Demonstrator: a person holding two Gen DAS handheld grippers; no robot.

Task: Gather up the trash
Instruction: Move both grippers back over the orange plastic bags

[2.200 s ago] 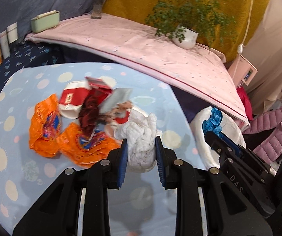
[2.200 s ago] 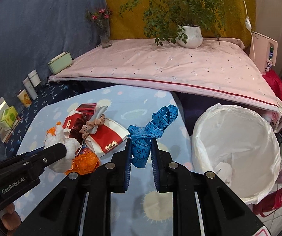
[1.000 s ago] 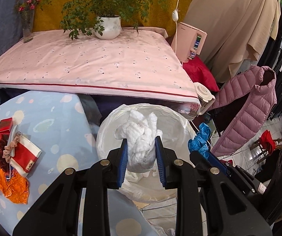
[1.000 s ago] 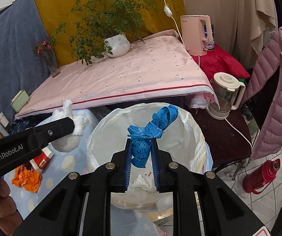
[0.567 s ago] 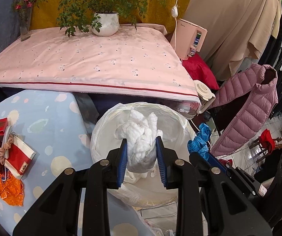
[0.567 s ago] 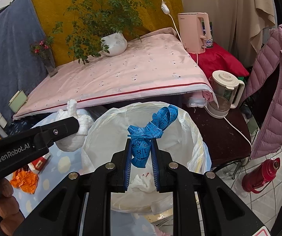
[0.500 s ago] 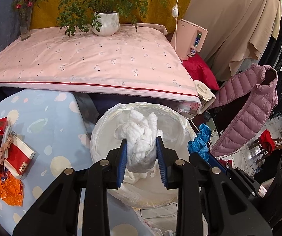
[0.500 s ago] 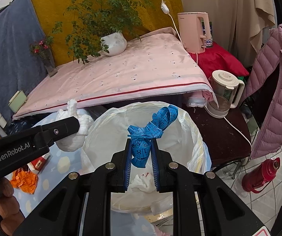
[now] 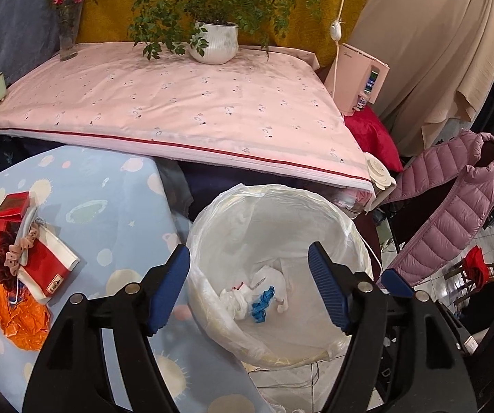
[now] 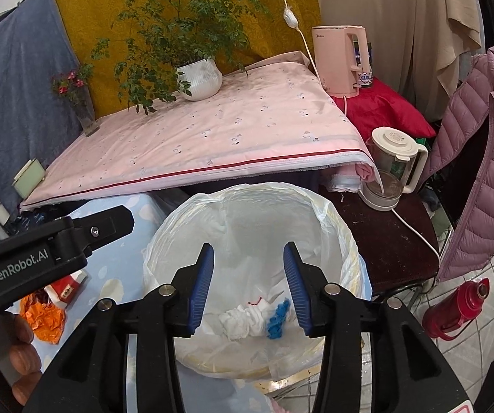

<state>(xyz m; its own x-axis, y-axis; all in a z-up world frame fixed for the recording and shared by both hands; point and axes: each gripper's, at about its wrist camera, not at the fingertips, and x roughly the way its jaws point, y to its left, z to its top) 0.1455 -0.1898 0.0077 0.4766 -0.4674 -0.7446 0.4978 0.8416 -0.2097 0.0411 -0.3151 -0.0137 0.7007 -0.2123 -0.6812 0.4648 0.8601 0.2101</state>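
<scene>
A white-lined trash bin (image 9: 347, 230) stands beside the blue table; it also shows in the right wrist view (image 10: 336, 220). At its bottom lie a white crumpled cloth (image 10: 243, 320) and a blue measuring tape (image 10: 278, 315), both also in the left wrist view, cloth (image 9: 235, 297) and tape (image 9: 262, 304). My left gripper (image 9: 248, 285) is open and empty above the bin. My right gripper (image 10: 248, 284) is open and empty above the bin. Orange wrappers (image 9: 6, 313), red-and-white packets (image 9: 45, 266) and a scrunchie (image 9: 23, 249) lie on the table.
A pink-covered bed (image 9: 178, 103) with a potted plant (image 9: 214, 43) lies behind. A glass kettle (image 10: 390, 168) sits on a dark stool right of the bin. A pink jacket (image 10: 481, 158) hangs right. A red flask (image 10: 457, 309) stands on the floor.
Both grippers have opened over the bin. The white cloth and the blue measuring tape have dropped from them to the bin's bottom.
</scene>
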